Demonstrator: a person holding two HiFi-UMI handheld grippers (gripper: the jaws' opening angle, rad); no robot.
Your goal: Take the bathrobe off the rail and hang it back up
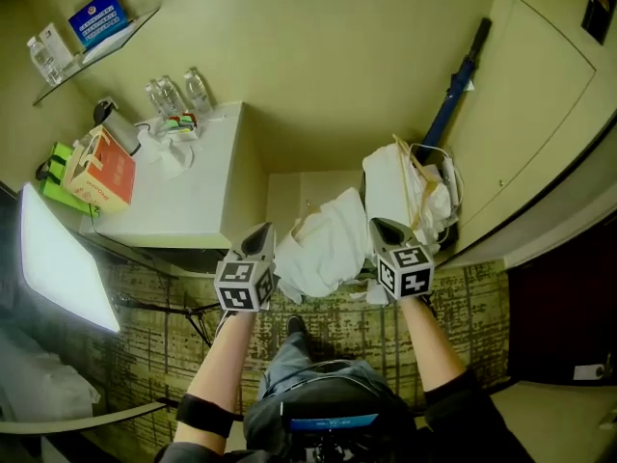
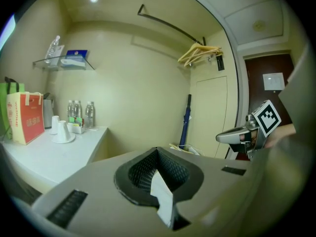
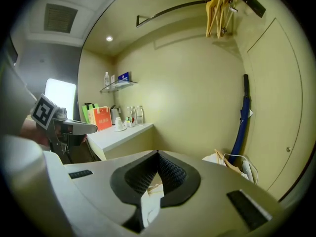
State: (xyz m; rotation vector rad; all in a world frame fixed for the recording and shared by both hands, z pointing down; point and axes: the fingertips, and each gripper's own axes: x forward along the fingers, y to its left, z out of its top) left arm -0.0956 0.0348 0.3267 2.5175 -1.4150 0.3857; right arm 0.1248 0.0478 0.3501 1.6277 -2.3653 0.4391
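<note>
Left gripper [image 1: 258, 237] and right gripper [image 1: 386, 230], fingers clamped on the bathrobe [image 1: 328, 244]; cloth is best kept spread while raised toward the rail [image 3: 170, 9].

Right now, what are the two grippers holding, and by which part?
Both grip the white bathrobe: left gripper pinches a fold at its left side, right gripper at its right side.

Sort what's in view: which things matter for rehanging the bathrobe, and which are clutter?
Job: bathrobe, held by left gripper and right gripper; rail; wooden hangers.
Lying about: blue umbrella; water bottles; orange bag; counter.
</note>
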